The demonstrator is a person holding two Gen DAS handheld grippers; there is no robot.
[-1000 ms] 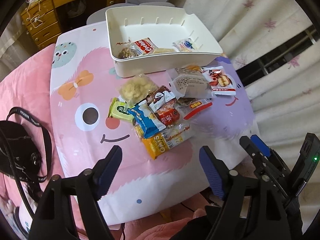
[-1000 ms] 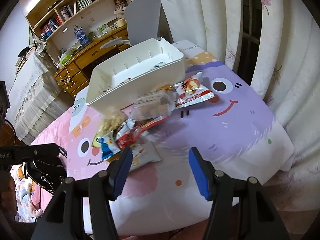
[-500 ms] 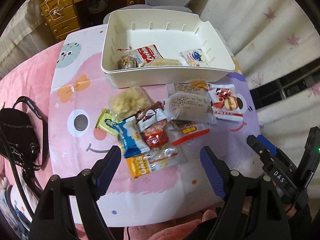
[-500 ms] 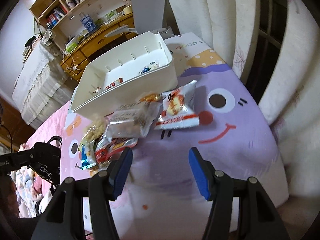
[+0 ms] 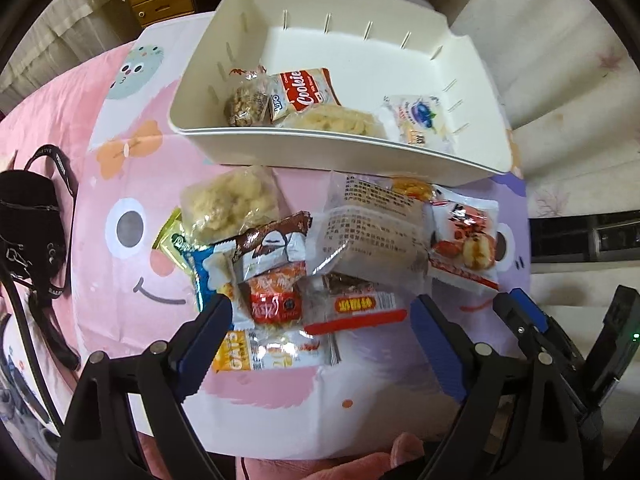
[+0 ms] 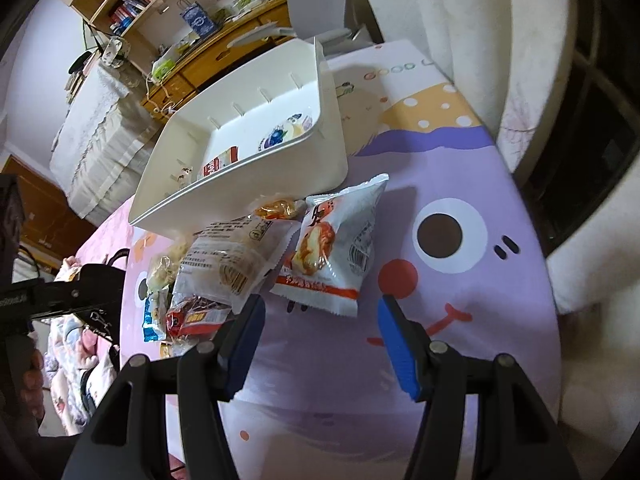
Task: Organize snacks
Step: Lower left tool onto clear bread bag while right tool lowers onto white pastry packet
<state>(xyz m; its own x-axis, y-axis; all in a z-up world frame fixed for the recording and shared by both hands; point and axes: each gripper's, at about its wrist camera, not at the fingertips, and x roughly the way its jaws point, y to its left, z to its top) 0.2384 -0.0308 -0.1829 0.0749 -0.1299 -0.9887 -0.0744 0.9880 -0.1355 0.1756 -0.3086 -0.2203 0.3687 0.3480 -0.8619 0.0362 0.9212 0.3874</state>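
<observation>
crowding the white bin (image 5: 320,148), snack packets (image 5: 320,264) lie below both tools, left (image 5: 320,320) widening, right (image 6: 320,316) apart.

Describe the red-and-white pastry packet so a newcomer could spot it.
Start at the white bin on the cartoon tablecloth. Just below its right end lies the pastry packet, at the pile's right edge. Only it shows golden pastries above a red strip.

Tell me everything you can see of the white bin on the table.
The white bin is an open, lidless rectangular tub that looks like smooth plastic, with thin slots along its inner walls. It stands upright at the far side of the cartoon tablecloth. Inside lie a few snacks: a cookie packet, a brown nutty snack, a pale pastry and a blueberry packet. Loose snacks crowd against its near wall. Neither gripper touches it.
</observation>
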